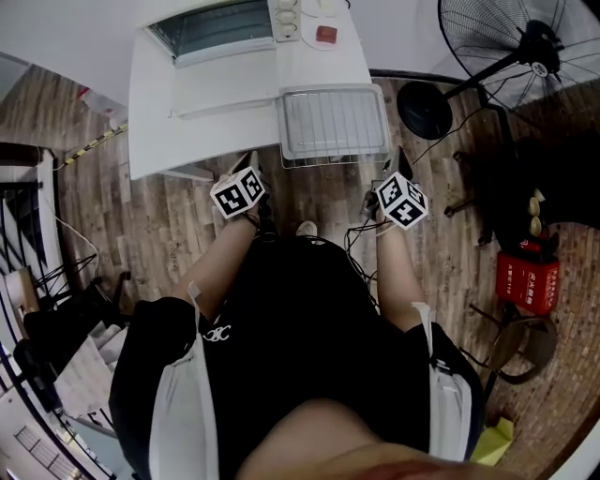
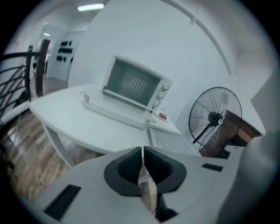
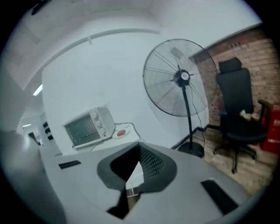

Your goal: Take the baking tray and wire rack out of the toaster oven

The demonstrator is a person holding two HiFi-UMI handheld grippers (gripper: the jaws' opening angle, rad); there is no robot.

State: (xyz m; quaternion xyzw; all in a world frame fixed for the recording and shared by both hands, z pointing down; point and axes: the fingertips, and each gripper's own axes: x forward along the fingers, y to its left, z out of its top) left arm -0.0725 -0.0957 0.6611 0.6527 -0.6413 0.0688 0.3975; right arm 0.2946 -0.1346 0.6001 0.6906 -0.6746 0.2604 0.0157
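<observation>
The white toaster oven (image 1: 225, 26) stands at the back of the white table (image 1: 155, 112), its glass door closed in the left gripper view (image 2: 135, 85). On the table's right front corner lies a metal baking tray with the wire rack (image 1: 334, 122) on it, also seen as a ribbed sheet (image 2: 173, 142). My left gripper (image 1: 247, 167) hangs just off the table's front edge, left of the tray, its jaws (image 2: 143, 153) together with nothing between them. My right gripper (image 1: 401, 161) is by the tray's right front corner, shut and empty (image 3: 139, 151).
A flat white panel (image 1: 225, 92) lies in front of the oven. A white puck with a red top (image 1: 325, 35) sits right of the oven. A black standing fan (image 1: 520, 47), an office chair (image 3: 238, 118) and a red box (image 1: 528, 281) stand to the right; a stair railing (image 1: 19, 234) is at left.
</observation>
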